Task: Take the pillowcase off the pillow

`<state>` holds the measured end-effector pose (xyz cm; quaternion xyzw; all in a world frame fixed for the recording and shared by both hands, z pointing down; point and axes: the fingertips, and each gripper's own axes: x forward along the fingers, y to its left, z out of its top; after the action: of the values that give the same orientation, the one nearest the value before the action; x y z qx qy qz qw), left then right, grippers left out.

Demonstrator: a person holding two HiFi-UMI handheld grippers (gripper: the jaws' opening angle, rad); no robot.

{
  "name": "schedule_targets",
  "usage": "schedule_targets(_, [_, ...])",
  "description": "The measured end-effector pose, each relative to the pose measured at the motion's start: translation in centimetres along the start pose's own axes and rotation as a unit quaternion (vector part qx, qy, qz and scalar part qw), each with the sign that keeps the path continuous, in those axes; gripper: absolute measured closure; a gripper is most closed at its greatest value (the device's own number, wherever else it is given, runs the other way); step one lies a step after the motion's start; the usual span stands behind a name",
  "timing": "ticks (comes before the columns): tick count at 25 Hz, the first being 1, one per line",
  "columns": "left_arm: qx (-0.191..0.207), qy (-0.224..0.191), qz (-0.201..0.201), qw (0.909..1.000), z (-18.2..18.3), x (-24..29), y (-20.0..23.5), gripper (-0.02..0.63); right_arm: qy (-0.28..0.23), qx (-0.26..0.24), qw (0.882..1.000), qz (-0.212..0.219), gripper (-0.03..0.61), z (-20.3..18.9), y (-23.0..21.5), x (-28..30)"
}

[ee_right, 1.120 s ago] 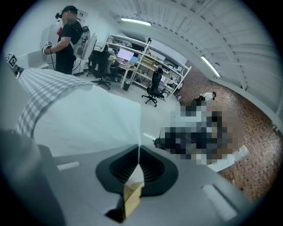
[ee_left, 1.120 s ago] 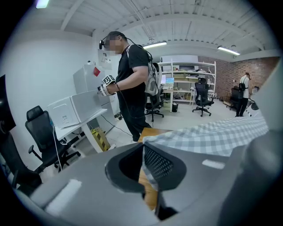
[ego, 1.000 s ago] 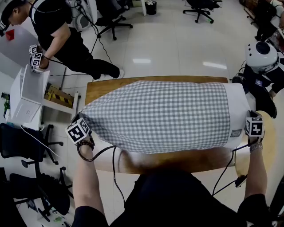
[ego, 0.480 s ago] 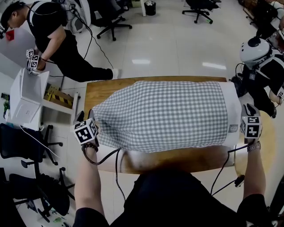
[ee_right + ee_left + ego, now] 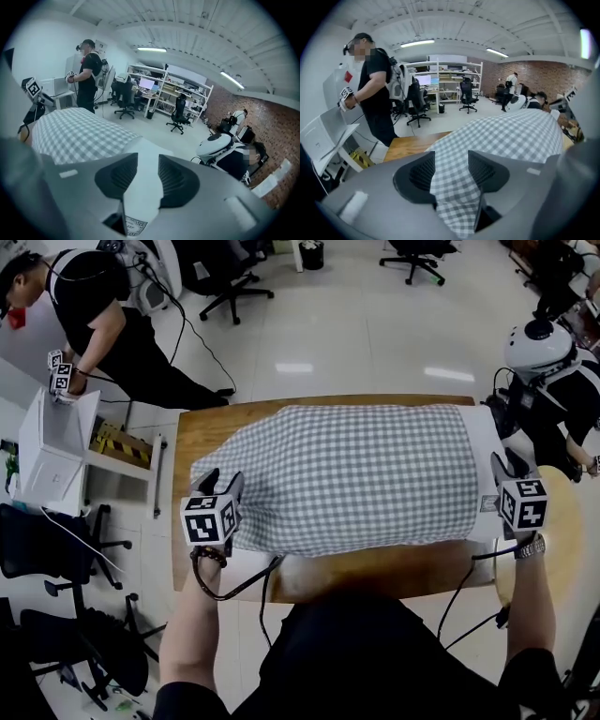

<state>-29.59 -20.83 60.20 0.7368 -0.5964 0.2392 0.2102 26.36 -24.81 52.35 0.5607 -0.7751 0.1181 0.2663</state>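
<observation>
Both grippers have just let go of the bedding. The left gripper (image 5: 452, 171) has slid inward along the table from the pillow's left end. Its jaws have just been opening and stand about half apart, with a rumpled corner of the checked pillowcase (image 5: 347, 474) lying loose between them. The right gripper (image 5: 147, 176) has opened to a narrower gap. The white end of the pillow (image 5: 487, 451) and its small label (image 5: 130, 226) sit between its jaws, unpinched.

The case is still on and covers all but that white right end. This looks like a pause to take fresh holds, not progress.

The pillow lies lengthwise on a wooden table (image 5: 202, 427), filling most of it. Beyond is a pale glossy floor (image 5: 356, 324) with black office chairs (image 5: 220, 277). A person (image 5: 103, 306) in black stands at the far left.
</observation>
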Motion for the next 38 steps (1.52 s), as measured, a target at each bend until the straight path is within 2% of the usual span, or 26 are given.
schedule_targets(3, [0.087, 0.018, -0.037, 0.9954, -0.3, -0.4, -2.0, 0.381, -0.002, -0.028, 1.0, 0.012, 0.442, 0.3, 0.5, -0.7])
schedule_targets(6, [0.174, 0.047, -0.089, 0.9796, -1.2, -0.9, -3.9, 0.368, -0.002, -0.093, 0.995, 0.046, 0.44, 0.3, 1.4, -1.1])
schedule_targets(8, [0.248, 0.076, -0.122, 0.958, -2.1, -1.4, -4.5, 0.357, 0.007, -0.17, 0.982, 0.076, 0.437, 0.2, 2.5, -1.1])
schedule_targets(10, [0.32, 0.099, -0.145, 0.9312, -2.5, -1.7, -4.6, 0.341, 0.016, -0.246, 0.963, 0.107, 0.419, 0.3, 3.4, -1.0])
schedule_targets(12, [0.371, 0.121, -0.163, 0.9061, -2.8, -1.9, -4.8, 0.324, 0.025, -0.297, 0.944, 0.141, 0.379, 0.3, 4.0, -1.0])
schedule_targets(15, [0.414, 0.152, -0.198, 0.8752, -3.5, -1.9, -5.5, 0.31, 0.046, -0.346, 0.919, 0.183, 0.309, -0.2, 4.8, -1.1])
schedule_targets(18, [0.441, 0.168, -0.217, 0.8544, -4.1, -1.6, -5.7, 0.297, 0.062, -0.378, 0.901, 0.206, 0.281, -0.7, 5.5, -0.9])
schedule_targets(20, [0.449, 0.176, -0.226, 0.8465, -4.6, -1.3, -5.9, 0.289, 0.069, -0.384, 0.896, 0.211, 0.278, -1.1, 5.6, -0.5])
schedule_targets(25, [0.456, 0.196, -0.238, 0.8349, -7.4, 0.0, -6.1, 0.284, 0.084, -0.375, 0.898, 0.213, 0.278, -3.1, 5.2, 0.3])
schedule_targets(31, [0.454, 0.207, -0.242, 0.832, -8.9, 1.7, -4.3, 0.284, 0.116, -0.386, 0.889, 0.216, 0.275, -5.0, 5.7, 1.8])
schedule_targets(35, [0.456, 0.215, -0.241, 0.8295, -8.9, 1.5, -1.1, 0.284, 0.13, -0.4, 0.879, 0.226, 0.207, -4.7, 8.2, 3.7])
schedule_targets(38, [0.456, 0.216, -0.242, 0.8286, -8.7, 1.7, -1.5, 0.285, 0.142, -0.415, 0.868, 0.233, 0.175, -5.4, 8.3, 4.0])
